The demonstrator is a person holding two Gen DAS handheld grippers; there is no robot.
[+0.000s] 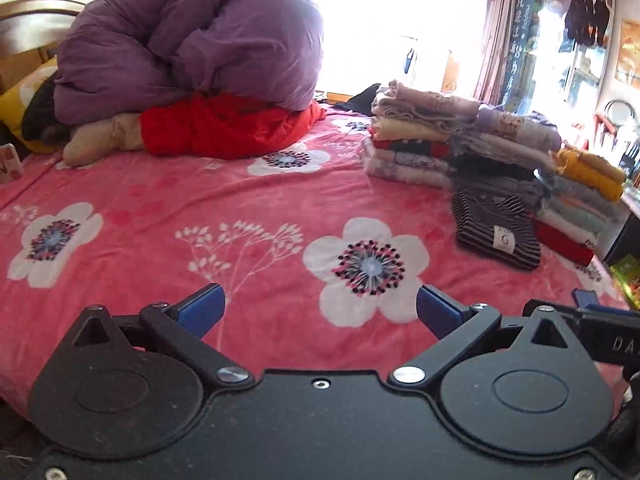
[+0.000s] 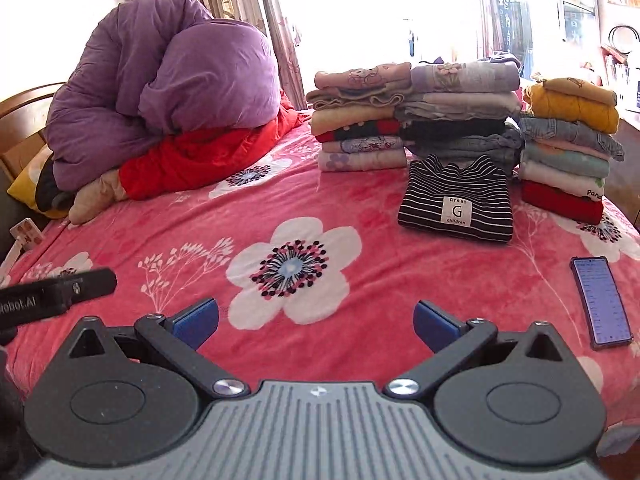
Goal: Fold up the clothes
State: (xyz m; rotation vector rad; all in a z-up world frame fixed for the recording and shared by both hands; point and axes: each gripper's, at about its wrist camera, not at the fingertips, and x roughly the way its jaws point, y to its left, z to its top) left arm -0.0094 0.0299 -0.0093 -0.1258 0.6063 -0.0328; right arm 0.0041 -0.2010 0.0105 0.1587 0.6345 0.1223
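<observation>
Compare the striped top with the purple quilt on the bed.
The striped top is folded flat into a neat rectangle; the purple quilt is bundled into a tall, rumpled heap. The top is dark with thin white stripes and a square label; the quilt is plain purple. The top lies directly on the pink bedspread; the quilt sits partly on a red quilt. Both rest untouched on the bed.

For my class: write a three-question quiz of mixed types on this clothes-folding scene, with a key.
1. True or false: the left gripper and right gripper hold nothing.
2. The folded black-and-white striped top lies: A) on a stack, B) alone on the pink floral bedspread in front of the stacks.
3. What lies at the bedspread's right, near the right gripper?

Key: 1 true; 2 B; 3 a dark-cased smartphone with its screen lit.
</observation>
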